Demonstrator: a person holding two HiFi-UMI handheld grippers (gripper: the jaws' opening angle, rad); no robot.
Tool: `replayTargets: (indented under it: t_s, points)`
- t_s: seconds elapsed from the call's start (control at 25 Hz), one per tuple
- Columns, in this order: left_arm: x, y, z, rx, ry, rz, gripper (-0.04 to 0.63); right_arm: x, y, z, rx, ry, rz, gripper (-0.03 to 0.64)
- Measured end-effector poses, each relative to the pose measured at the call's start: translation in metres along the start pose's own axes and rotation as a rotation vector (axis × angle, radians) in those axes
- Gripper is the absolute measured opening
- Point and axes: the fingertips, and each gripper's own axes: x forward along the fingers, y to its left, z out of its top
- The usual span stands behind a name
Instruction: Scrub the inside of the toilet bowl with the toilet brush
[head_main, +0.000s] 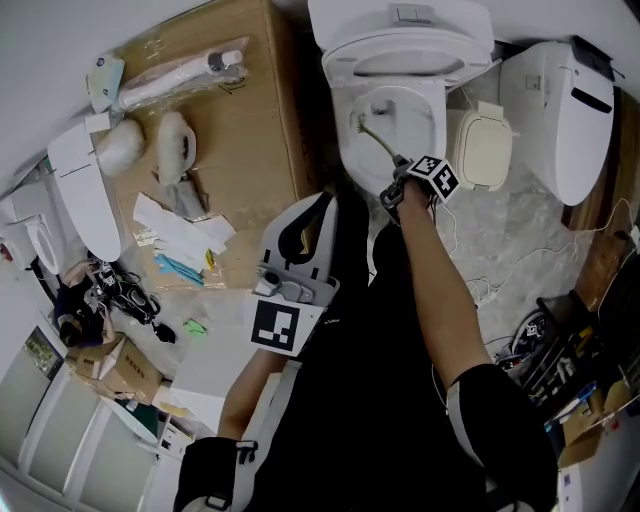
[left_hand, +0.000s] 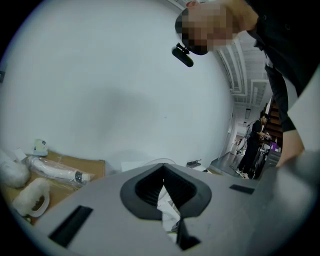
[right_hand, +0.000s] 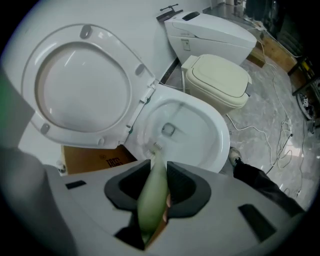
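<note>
The white toilet bowl (head_main: 346, 150) stands at the top of the head view with its lid (right_hand: 75, 90) raised. My right gripper (head_main: 400, 186) hovers over the bowl's near rim, shut on the pale green handle of the toilet brush (right_hand: 152, 192). The brush shaft (head_main: 380, 140) slants down into the bowl, and its bristle head (right_hand: 156, 146) rests against the left inner wall of the bowl (right_hand: 220, 132), near the drain. My left gripper (head_main: 300, 235) is held back by the person's body, away from the toilet. Its jaws (left_hand: 163, 187) are shut on nothing and point at a bare wall.
A second white toilet (head_main: 570, 110) and a beige seat unit (head_main: 485, 148) stand right of the bowl. A cardboard box (head_main: 240, 130) with wrapped parts stands on its left. Cables (head_main: 480, 285) trail over the marble floor on the right, and clutter lies at lower left.
</note>
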Motion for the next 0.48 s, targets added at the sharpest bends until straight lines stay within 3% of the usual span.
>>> replayTargets:
  t_s: [0.2,0.48]
  points:
    - [-0.002,-0.005,-0.005,-0.004,0.003,0.001,0.008,-0.004,-0.019,-0.015,-0.193,0.074,-0.045,0.104]
    - [-0.004,-0.01,-0.006,-0.01,-0.001,-0.009,0.008,-0.013,-0.043,-0.02,-0.318,0.095,-0.098,0.106]
